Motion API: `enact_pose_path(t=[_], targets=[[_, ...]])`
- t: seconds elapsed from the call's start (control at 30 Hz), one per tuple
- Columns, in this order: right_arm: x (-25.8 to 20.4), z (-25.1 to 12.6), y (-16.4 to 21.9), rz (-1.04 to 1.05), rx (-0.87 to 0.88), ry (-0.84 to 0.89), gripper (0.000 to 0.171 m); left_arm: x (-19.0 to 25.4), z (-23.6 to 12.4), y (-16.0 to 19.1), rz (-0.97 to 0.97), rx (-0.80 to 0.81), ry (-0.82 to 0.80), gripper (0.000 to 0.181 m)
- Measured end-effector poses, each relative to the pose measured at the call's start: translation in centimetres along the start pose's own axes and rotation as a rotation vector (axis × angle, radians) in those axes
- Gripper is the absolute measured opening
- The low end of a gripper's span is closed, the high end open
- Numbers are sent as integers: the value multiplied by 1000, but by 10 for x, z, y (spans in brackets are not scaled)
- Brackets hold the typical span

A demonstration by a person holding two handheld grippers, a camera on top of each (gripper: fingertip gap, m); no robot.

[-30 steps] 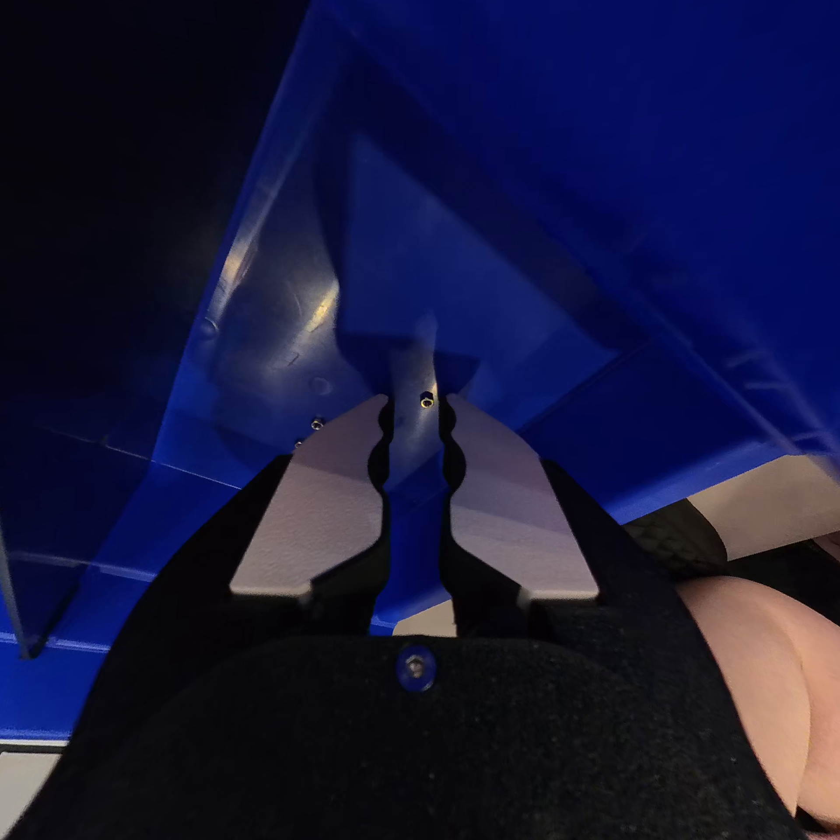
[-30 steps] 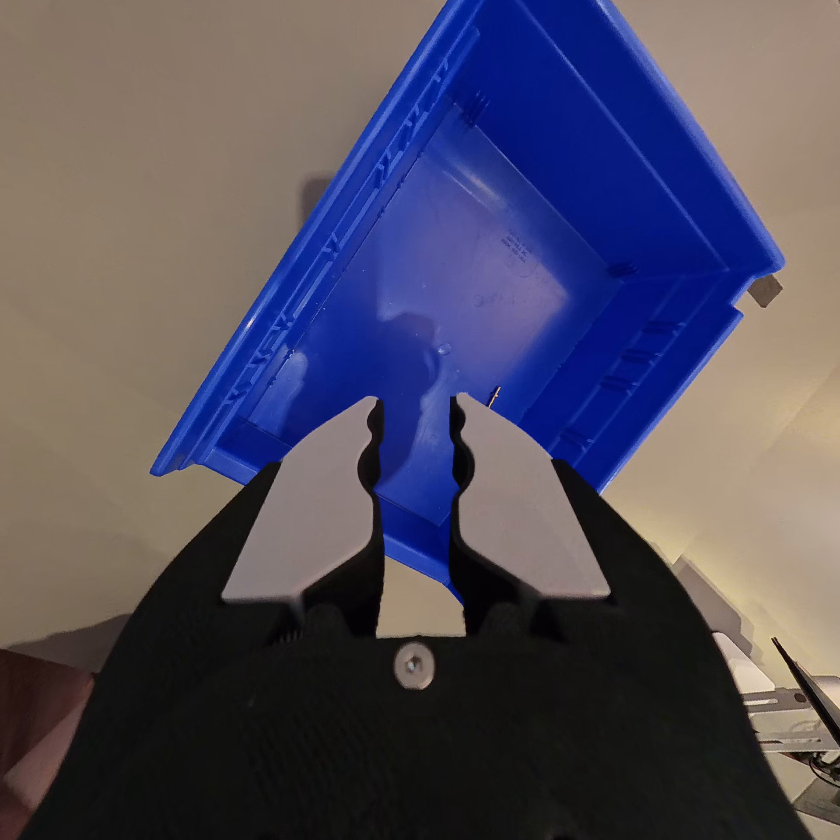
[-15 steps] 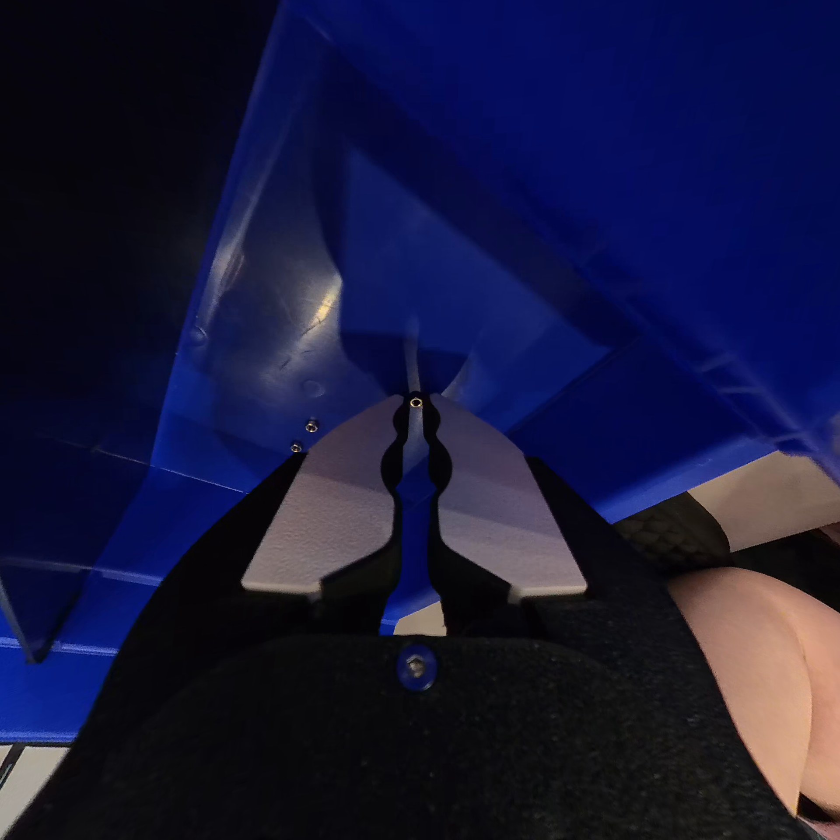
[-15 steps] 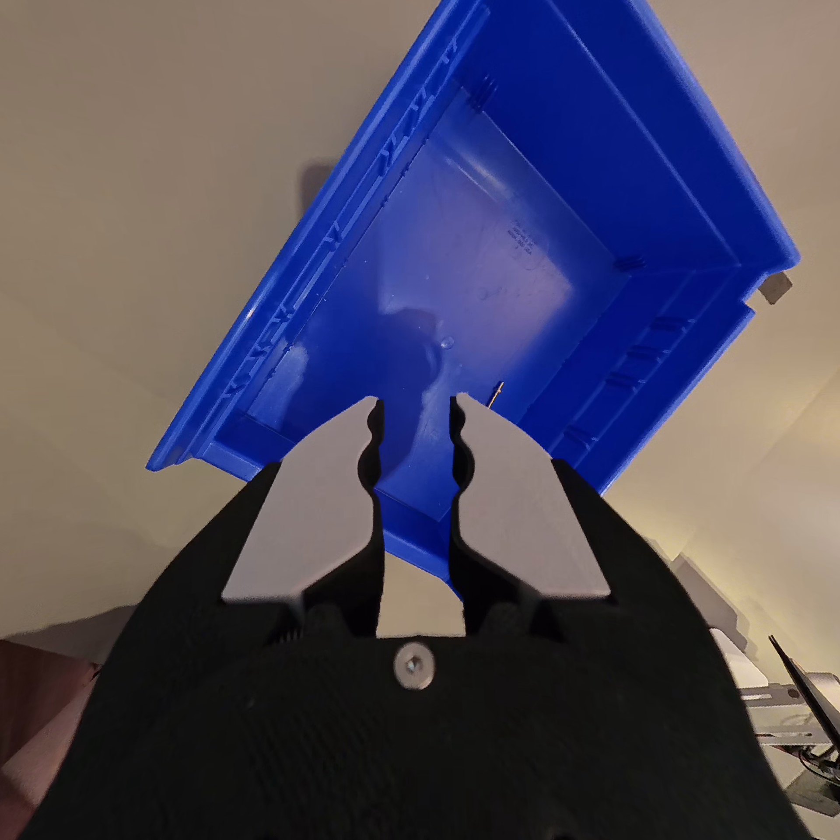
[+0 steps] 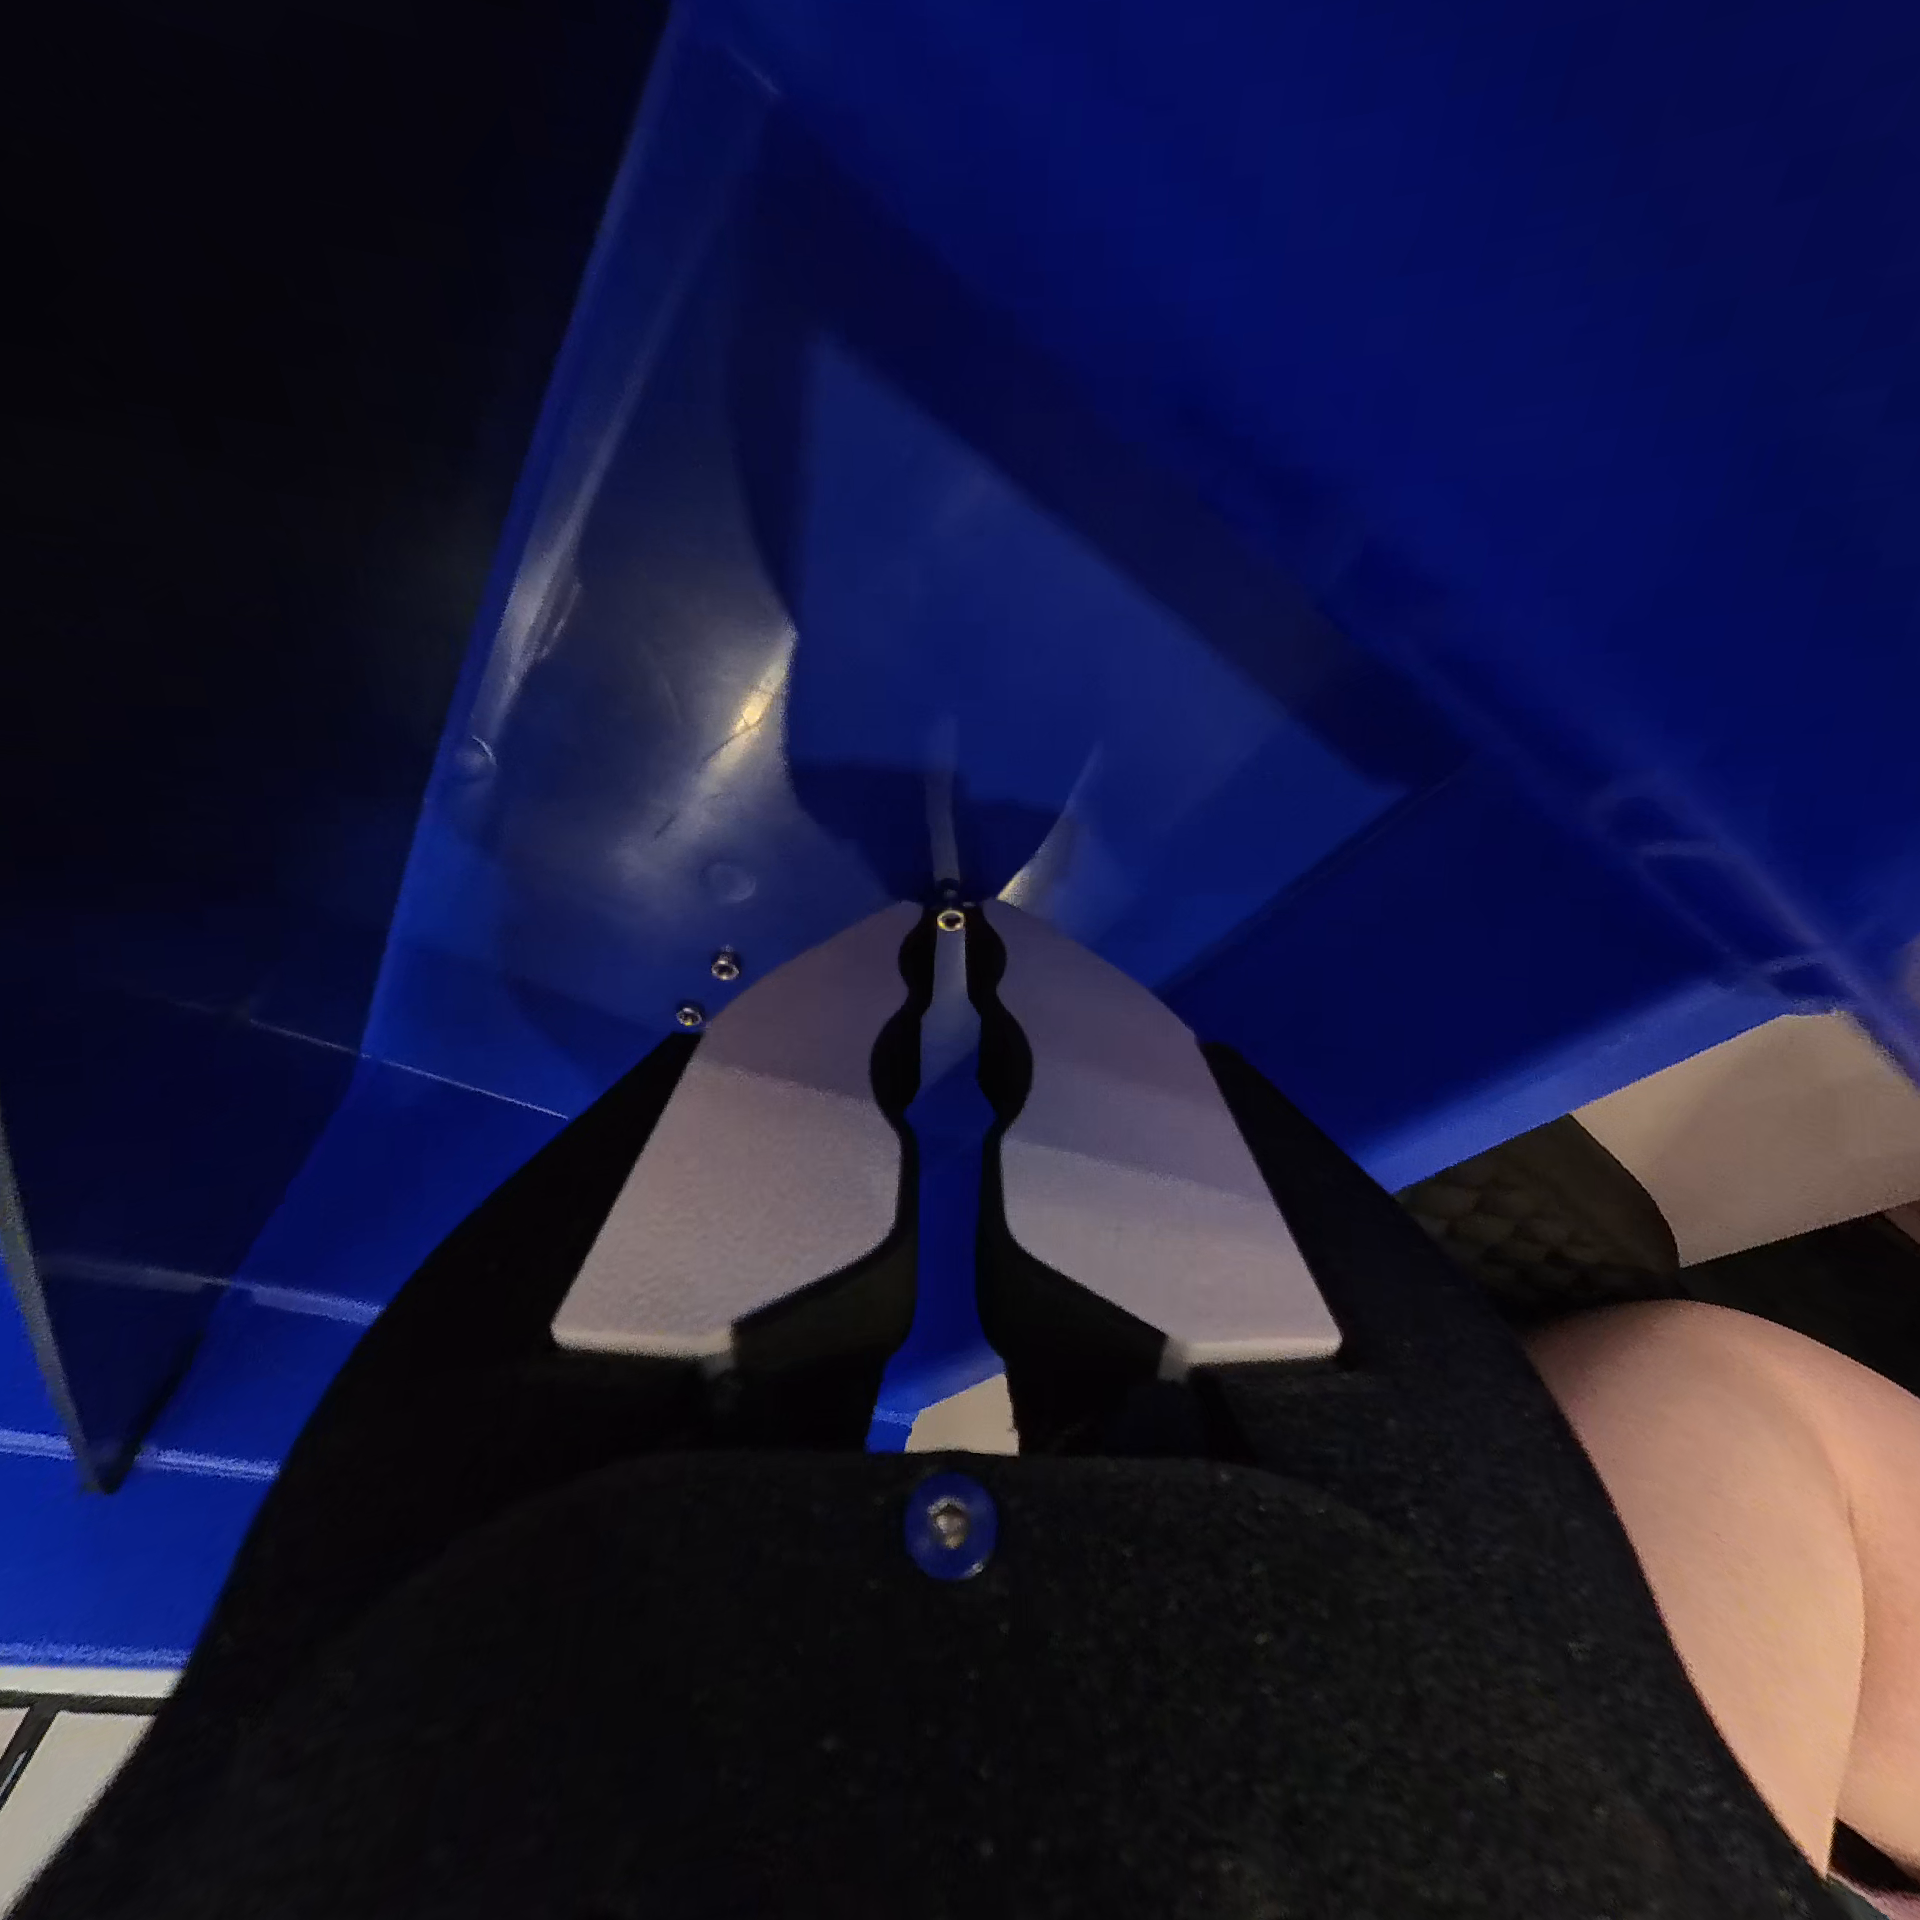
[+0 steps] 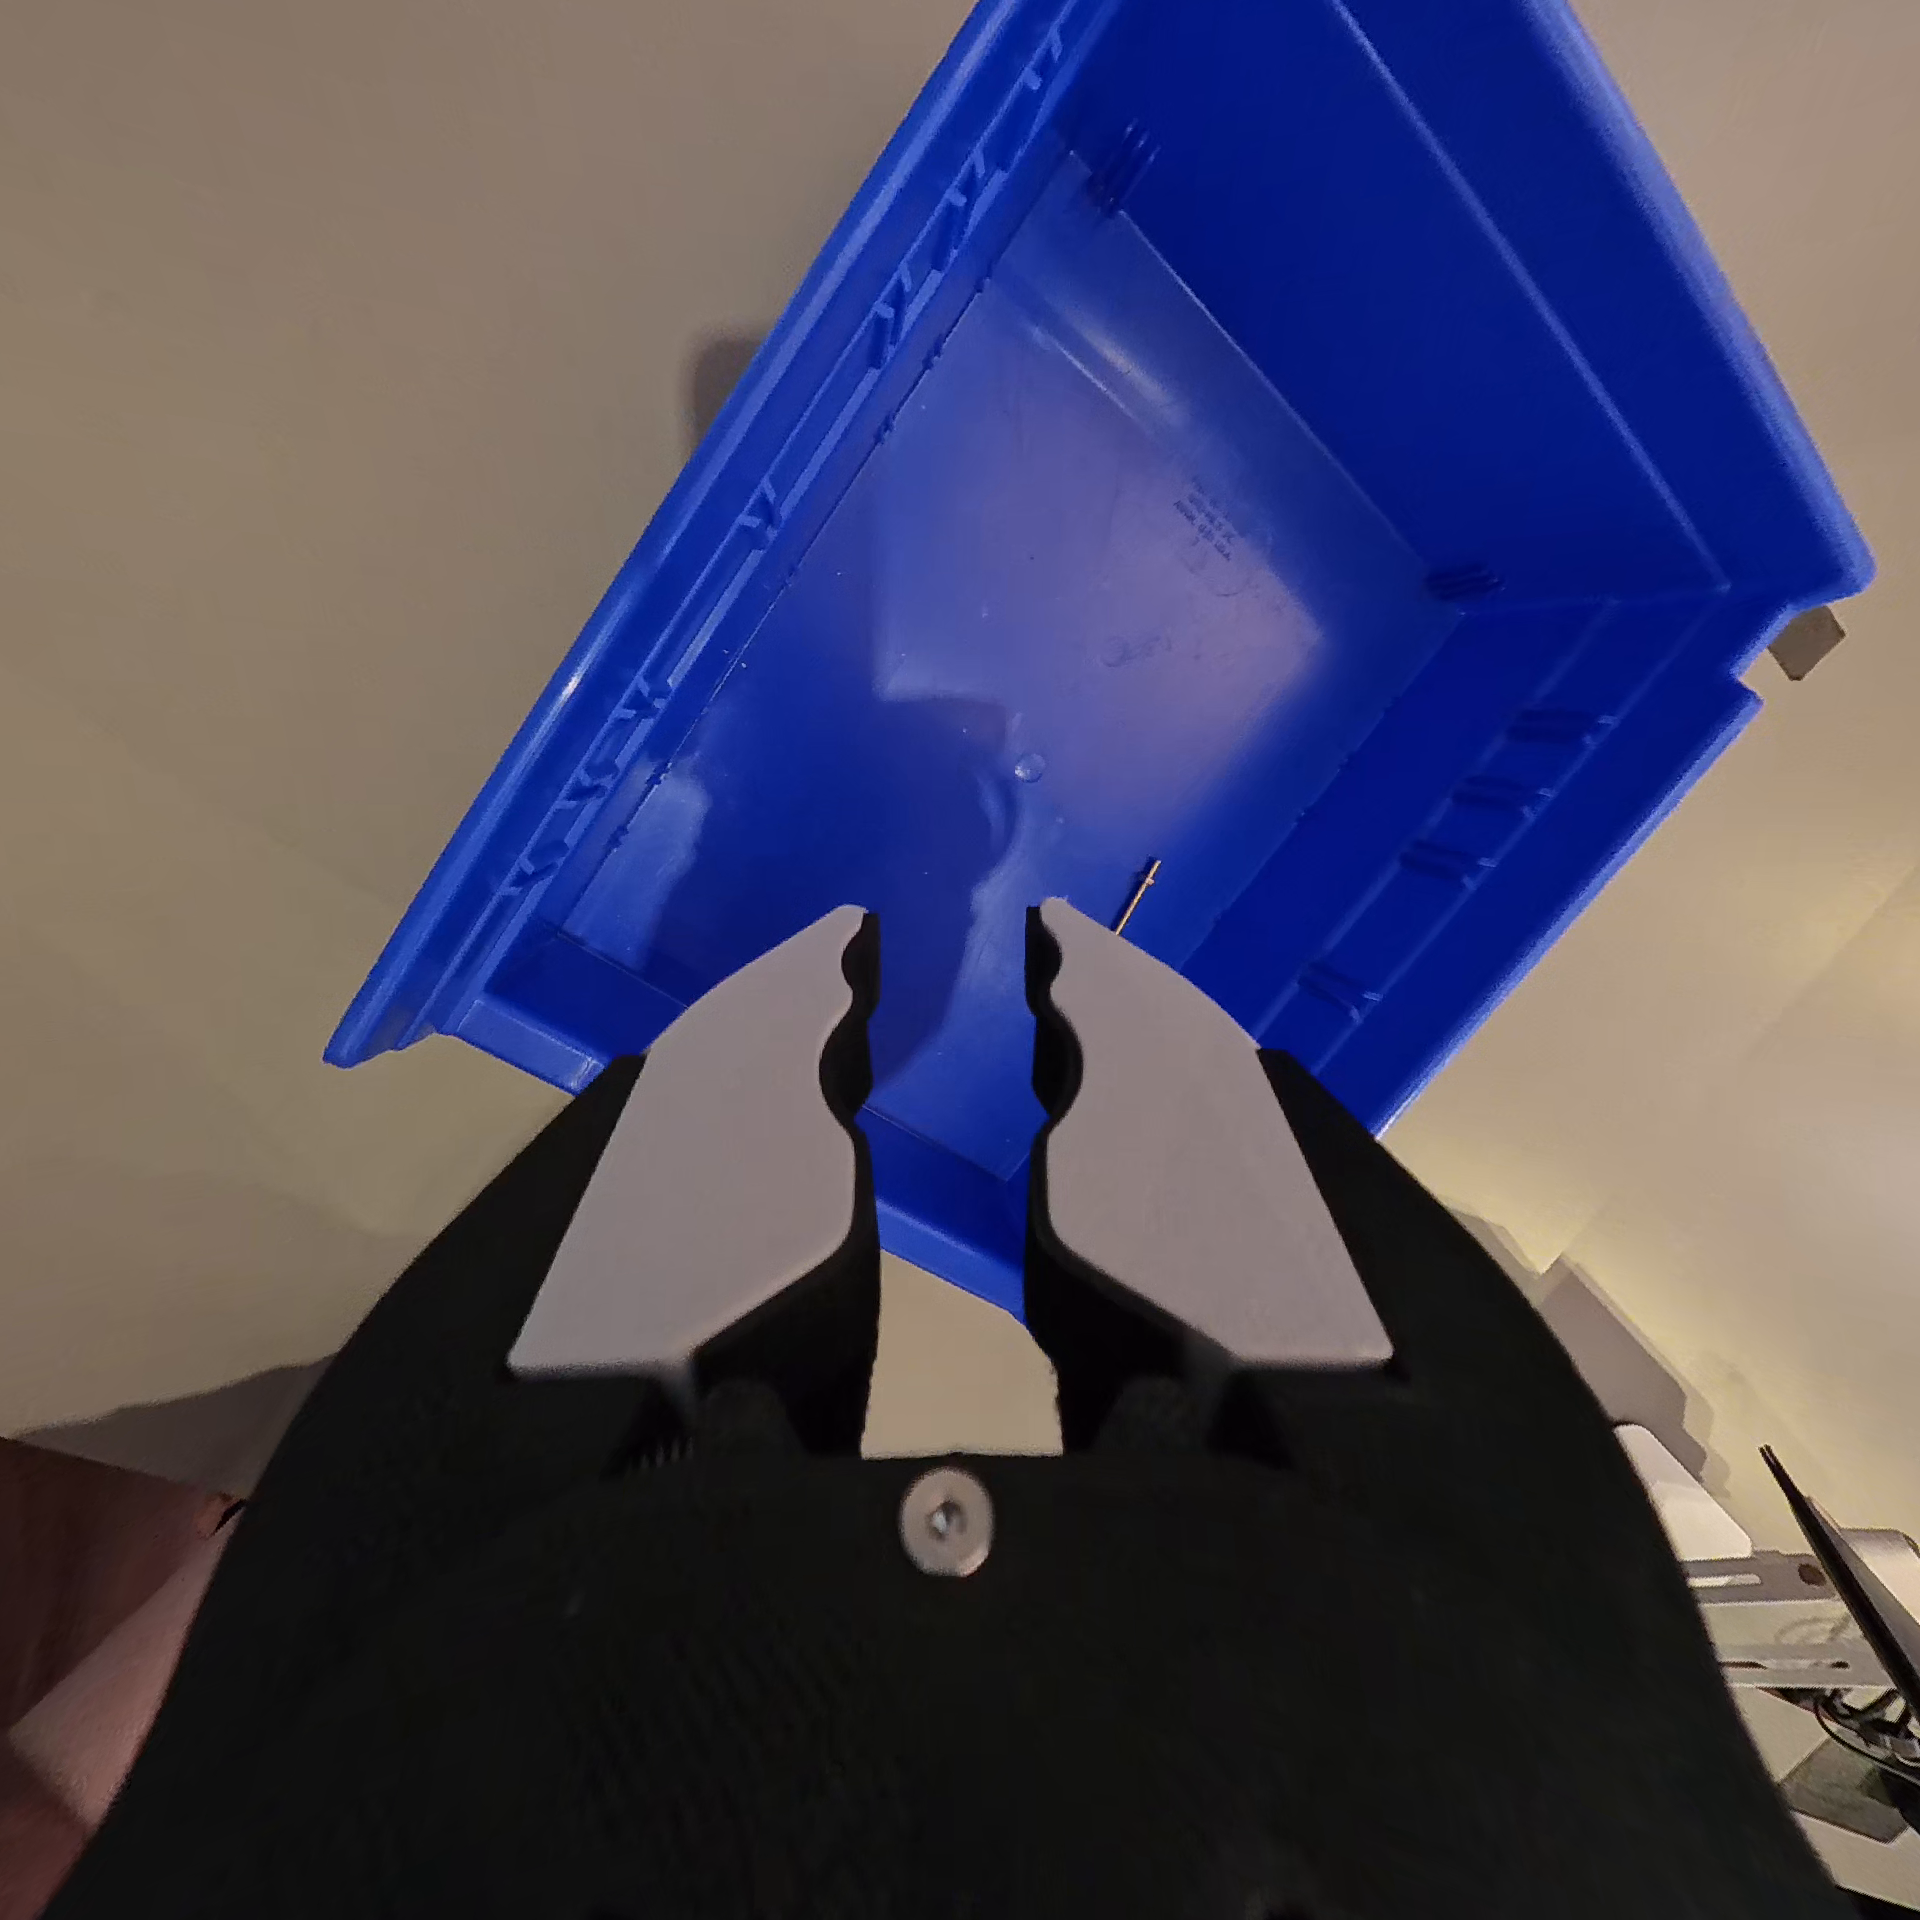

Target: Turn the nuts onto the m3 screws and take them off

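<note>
In the left wrist view my left gripper [image 5: 949, 918] reaches into a blue bin [image 5: 1247, 468] and is shut on a small metal nut [image 5: 949, 920] at its fingertips. Two more nuts [image 5: 724, 965] [image 5: 687, 1013] lie on the bin floor just left of the left finger. In the right wrist view my right gripper [image 6: 951, 920] is open and empty above another blue bin [image 6: 1558, 395]. A thin brass-coloured screw [image 6: 1140, 896] lies on that bin's floor just right of the right finger.
A clear divider [image 5: 42, 1299] stands in the left bin at the lower left. A person's bare skin [image 5: 1714, 1558] shows at the right. The right bin rests on a cream table [image 6: 312, 520]. Grey equipment [image 6: 1787, 1621] sits at the lower right. Some 55 centimeters of space lies between my two pairs of fingers. The thin brass-coloured screw [image 6: 1140, 896] lies around 15 centimeters away from my right fingertips.
My left gripper has closed from open onto the nut at its tips. My right gripper has stayed open and drifted slightly over its bin.
</note>
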State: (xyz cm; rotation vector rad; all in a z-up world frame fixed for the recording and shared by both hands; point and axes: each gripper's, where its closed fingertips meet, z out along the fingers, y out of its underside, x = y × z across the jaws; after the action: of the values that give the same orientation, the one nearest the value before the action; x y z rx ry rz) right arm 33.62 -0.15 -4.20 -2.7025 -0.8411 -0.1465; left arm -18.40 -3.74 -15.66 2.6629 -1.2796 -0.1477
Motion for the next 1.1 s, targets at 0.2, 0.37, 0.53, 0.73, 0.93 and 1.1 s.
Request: enact_pose_path(t=[0.2,0.37,0.53,0.73,0.93,1.1], targets=[[-1,1,2,-4,-10,-1,27,-1,-7,1,-1,18,-23,6],[-1,2,2,-5,-16,-2,27,-2,-14,3,1,20,-60,6],[-1,1,3,-5,-17,-1,27,-5,-30,1,0,60,-128,5],[1,0,3,2,-12,5,27,-12,-82,-8,-15,273,-289,5],[1,-3,2,5,0,13,27,-4,-138,-25,-9,557,-374,5],[1,-5,2,5,7,19,27,6,-173,-39,-2,742,-395,5]])
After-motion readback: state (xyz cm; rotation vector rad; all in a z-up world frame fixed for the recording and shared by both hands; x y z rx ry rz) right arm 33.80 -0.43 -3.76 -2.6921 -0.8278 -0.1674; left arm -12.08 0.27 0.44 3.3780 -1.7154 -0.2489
